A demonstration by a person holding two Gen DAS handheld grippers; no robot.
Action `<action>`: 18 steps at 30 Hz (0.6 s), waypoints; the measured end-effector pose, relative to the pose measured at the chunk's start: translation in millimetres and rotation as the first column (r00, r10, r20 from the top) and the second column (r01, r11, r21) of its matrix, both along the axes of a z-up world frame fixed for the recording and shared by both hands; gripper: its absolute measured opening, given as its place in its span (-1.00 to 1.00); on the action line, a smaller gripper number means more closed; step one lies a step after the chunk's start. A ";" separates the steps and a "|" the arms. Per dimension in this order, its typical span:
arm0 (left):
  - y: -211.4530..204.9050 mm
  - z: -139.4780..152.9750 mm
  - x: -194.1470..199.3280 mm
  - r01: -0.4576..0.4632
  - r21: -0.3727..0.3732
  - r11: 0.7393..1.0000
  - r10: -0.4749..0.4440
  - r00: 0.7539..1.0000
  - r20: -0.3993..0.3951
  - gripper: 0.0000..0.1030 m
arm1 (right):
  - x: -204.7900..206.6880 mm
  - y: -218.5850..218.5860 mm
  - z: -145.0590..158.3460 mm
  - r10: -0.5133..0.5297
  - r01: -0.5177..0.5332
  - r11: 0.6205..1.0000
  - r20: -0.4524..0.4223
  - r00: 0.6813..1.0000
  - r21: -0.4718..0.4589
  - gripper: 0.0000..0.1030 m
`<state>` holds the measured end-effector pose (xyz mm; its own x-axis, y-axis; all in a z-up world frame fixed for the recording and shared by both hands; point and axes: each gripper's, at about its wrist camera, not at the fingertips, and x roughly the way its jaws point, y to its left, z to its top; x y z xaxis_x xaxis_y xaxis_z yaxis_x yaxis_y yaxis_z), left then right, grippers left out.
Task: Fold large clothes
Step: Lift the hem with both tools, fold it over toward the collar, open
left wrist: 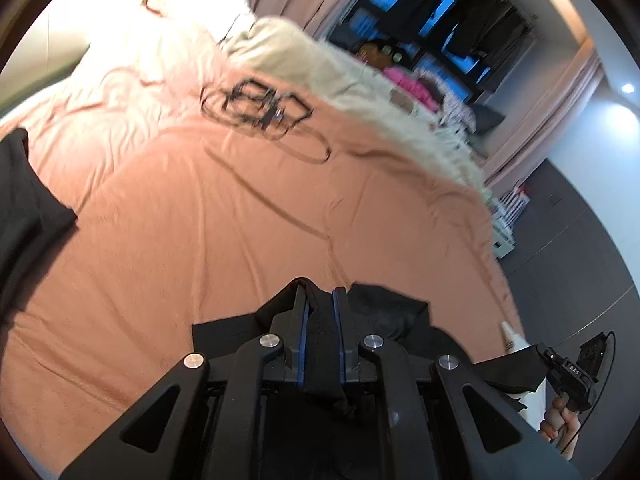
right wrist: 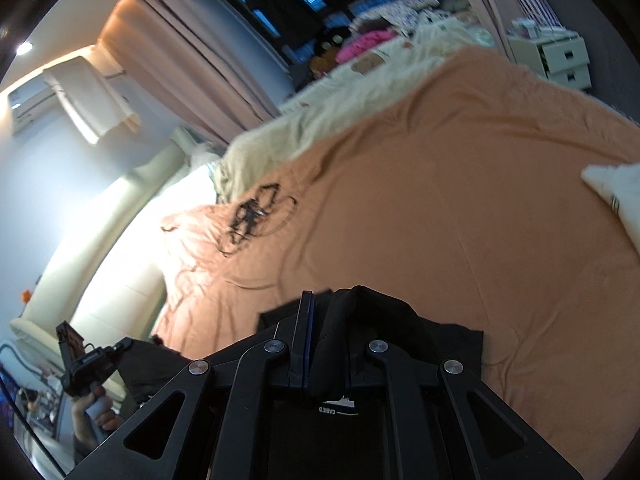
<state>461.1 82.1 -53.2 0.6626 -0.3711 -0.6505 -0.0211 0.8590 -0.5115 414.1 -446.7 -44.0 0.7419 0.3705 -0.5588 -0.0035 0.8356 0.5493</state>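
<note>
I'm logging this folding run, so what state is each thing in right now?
Left gripper: shut on black garment.
Right gripper: shut on black garment.
Black garment: bunched, pinched by both grippers above the bed.
Orange blanket: spread over the bed, lightly wrinkled.
Black cable: loosely coiled on the blanket.
Drawers: closed.
Curtains: drawn aside.

Dim, motion-blurred fisheye views; ceiling spotlight (left wrist: pixel 627 88) glares, edges warp.
</note>
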 end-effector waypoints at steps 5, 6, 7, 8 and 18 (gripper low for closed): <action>1.4 -36.0 23.3 -0.007 -0.016 1.000 0.007 0.999 -0.052 -0.74 | 16.3 -5.2 -33.8 -0.013 0.013 1.000 -0.069 0.998 0.002 -0.77; 1.7 -39.4 28.2 -0.007 -0.025 1.000 0.006 0.998 -0.060 -0.73 | 19.4 -4.9 -36.5 -0.025 0.024 1.000 -0.084 0.996 -0.017 -0.75; 2.8 -42.5 32.2 -0.009 -0.027 1.000 0.007 0.998 -0.068 -0.67 | 23.3 -4.1 -38.5 -0.041 0.038 0.999 -0.101 0.994 -0.039 -0.63; 3.3 -44.5 36.6 -0.009 -0.019 1.000 0.008 0.997 -0.081 -0.61 | 27.3 -3.1 -40.6 -0.056 0.049 0.997 -0.123 0.991 -0.063 -0.57; 16.6 -37.3 31.4 -0.061 0.023 0.998 0.063 0.997 -0.054 0.56 | 24.2 -15.0 -39.9 -0.091 0.081 0.993 -0.113 0.989 -0.085 0.38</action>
<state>492.5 98.7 -90.5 0.6472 -0.3158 -0.6938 -0.1019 0.8661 -0.4894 438.3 -461.7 -83.9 0.6971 0.2588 -0.6686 0.1303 0.8713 0.4731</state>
